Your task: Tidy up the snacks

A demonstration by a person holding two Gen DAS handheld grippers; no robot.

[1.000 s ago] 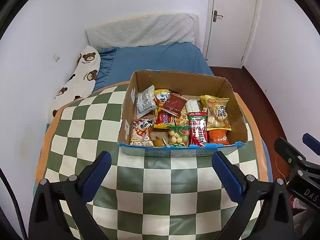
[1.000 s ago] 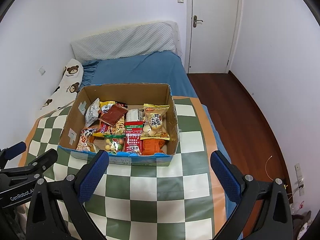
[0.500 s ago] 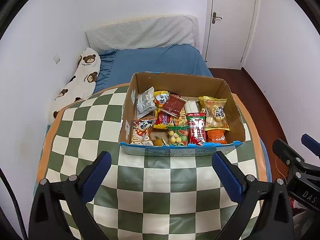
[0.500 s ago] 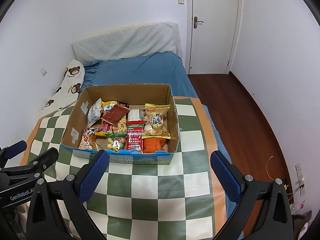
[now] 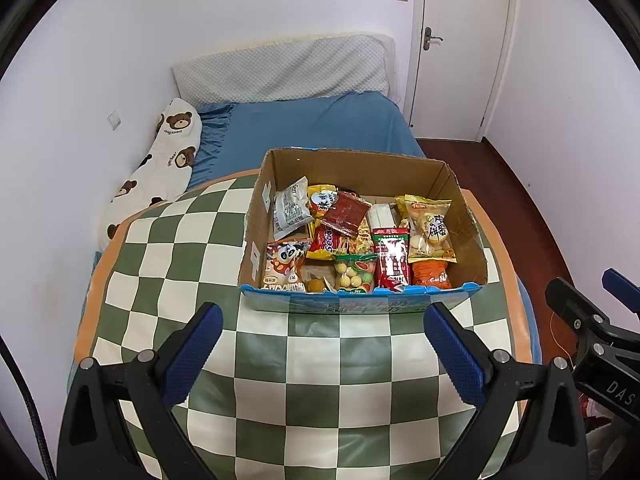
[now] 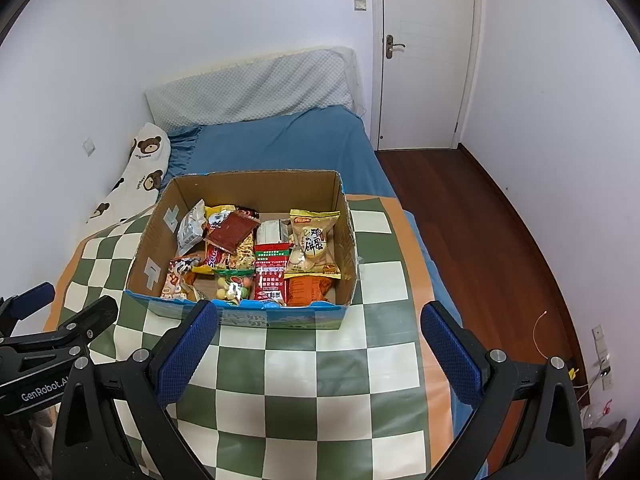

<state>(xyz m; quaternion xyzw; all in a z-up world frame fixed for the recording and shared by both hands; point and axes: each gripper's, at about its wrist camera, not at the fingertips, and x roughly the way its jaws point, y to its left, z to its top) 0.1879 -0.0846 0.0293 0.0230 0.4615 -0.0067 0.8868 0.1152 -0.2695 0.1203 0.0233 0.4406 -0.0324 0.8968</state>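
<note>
The cardboard box (image 5: 362, 236) is crammed with snack packets (image 5: 360, 248): red, yellow, orange, plus a panda-print bag (image 5: 285, 266). It sits on the checkered desk (image 5: 304, 380), just in front of the blue bed (image 5: 320, 128). Left gripper (image 5: 320, 354) and right gripper (image 6: 320, 354) both hang above the desk near the box, jaws wide open, holding nothing.

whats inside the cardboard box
The open brown cardboard box holds a loose pile of snack packets: a grey-white pouch, a dark red flat packet lying on others, a yellow biscuit bag, an orange packet. Anything beneath the pile is covered.
</note>
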